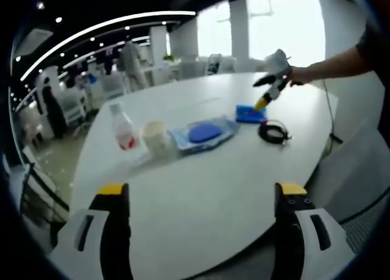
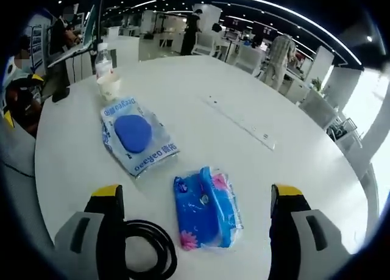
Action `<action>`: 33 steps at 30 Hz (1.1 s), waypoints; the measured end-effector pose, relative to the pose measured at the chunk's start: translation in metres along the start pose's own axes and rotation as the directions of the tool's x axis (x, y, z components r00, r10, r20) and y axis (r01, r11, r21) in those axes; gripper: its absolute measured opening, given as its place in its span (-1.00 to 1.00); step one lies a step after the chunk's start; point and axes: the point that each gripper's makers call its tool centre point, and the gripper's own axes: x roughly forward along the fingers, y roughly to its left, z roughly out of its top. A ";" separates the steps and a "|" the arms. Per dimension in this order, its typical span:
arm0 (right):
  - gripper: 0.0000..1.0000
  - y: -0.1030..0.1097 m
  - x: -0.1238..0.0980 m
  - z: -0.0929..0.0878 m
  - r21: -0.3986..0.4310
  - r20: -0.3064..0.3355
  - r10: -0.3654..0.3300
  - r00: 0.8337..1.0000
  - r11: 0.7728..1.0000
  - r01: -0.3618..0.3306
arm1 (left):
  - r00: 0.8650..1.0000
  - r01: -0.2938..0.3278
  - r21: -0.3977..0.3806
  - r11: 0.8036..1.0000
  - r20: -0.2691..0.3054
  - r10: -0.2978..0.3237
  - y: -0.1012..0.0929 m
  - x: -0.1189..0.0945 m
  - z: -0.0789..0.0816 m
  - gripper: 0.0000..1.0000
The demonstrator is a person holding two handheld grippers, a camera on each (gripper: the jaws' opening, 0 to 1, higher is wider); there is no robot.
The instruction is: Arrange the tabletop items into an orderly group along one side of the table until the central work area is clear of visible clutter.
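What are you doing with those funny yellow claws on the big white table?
A person is tidying the white table with a gripper in each hand. The right gripper has its jaws open and hovers over a blue tissue pack, not holding it, with a coiled black cable beside it. The left gripper is open too, back near the table's edge. A clear bag with a blue pad, a cup and a water bottle sit in a loose row.

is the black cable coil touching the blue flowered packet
Apart. The right gripper view shows a strip of white table between the black cable coil and the blue flowered packet.
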 end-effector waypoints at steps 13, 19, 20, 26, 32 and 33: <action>0.95 -0.019 0.000 -0.021 0.025 -0.043 -0.010 0.999 1.000 0.011 | 1.000 0.003 -0.003 1.000 -0.010 -0.003 0.000 0.001 -0.002 0.91; 0.90 -0.024 0.004 -0.032 0.034 -0.067 -0.006 0.998 0.999 0.008 | 1.000 0.004 0.016 1.000 -0.010 -0.004 -0.002 0.001 -0.001 0.89; 0.89 -0.025 0.005 -0.034 0.039 -0.072 -0.004 0.997 0.999 0.007 | 1.000 0.006 0.020 1.000 -0.006 -0.006 -0.002 0.001 0.000 0.89; 0.77 -0.029 0.007 -0.043 0.046 -0.089 0.001 0.996 0.999 0.003 | 1.000 0.021 0.021 1.000 -0.003 -0.021 -0.005 0.001 0.000 0.89; 0.58 -0.030 0.011 -0.053 0.031 -0.115 0.001 0.993 1.000 0.003 | 1.000 0.023 0.030 0.999 -0.016 -0.023 -0.006 0.002 -0.003 0.88; 0.53 -0.029 0.013 -0.054 0.022 -0.121 0.003 0.993 1.000 0.000 | 1.000 0.024 0.034 0.999 -0.018 -0.023 -0.006 0.002 -0.003 0.88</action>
